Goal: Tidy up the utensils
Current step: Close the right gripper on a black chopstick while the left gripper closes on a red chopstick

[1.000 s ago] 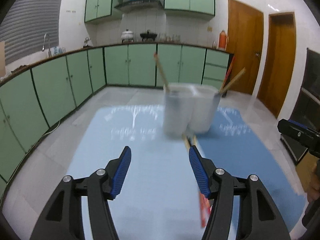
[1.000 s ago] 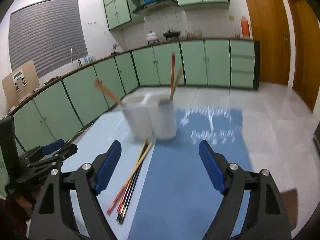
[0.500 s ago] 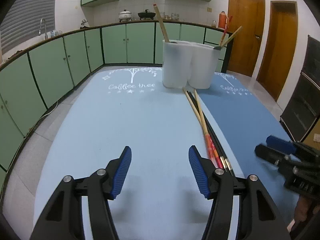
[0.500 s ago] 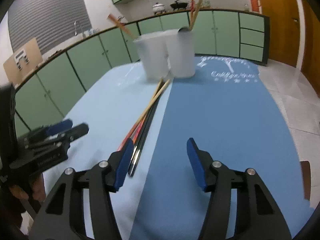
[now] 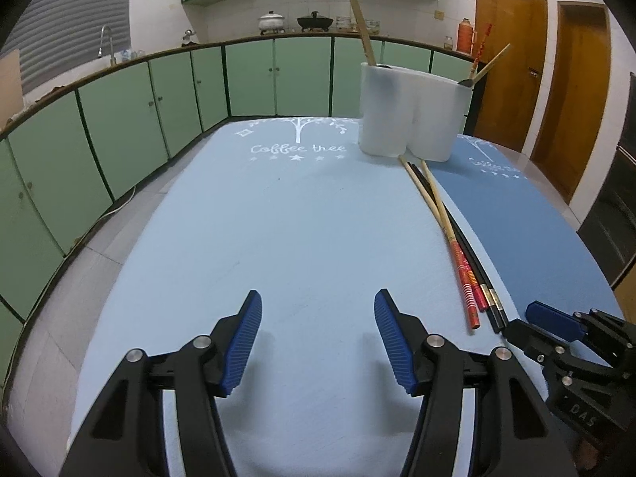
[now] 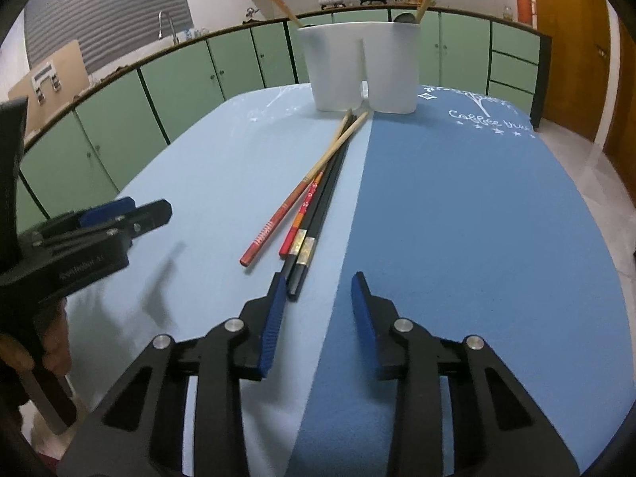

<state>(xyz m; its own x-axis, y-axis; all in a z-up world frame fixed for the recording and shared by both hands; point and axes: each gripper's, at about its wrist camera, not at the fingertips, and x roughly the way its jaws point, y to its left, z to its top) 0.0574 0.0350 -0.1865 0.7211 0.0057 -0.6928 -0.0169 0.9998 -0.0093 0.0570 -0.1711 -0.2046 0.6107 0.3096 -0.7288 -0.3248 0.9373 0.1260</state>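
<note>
Several chopsticks (image 6: 314, 194), red-and-wood ones and black ones, lie in a bundle along the seam between the light blue mat (image 5: 278, 238) and the dark blue mat (image 6: 477, 218). They also show in the left wrist view (image 5: 457, 246). A white two-cup holder (image 5: 413, 111) stands at the far end with a few chopsticks upright in it; it shows in the right wrist view too (image 6: 357, 67). My right gripper (image 6: 318, 290) is open and empty, just short of the black chopsticks' near tips. My left gripper (image 5: 318, 306) is open and empty over the light blue mat, left of the bundle.
Green kitchen cabinets (image 5: 119, 119) curve around the far and left sides. Wooden doors (image 5: 505, 59) stand at the right. The table edge drops to a tiled floor (image 5: 71, 278) on the left.
Both grippers have come down and forward toward the table. The right gripper has closed in on the near ends of the chopsticks. The chopsticks and holder have not moved.
</note>
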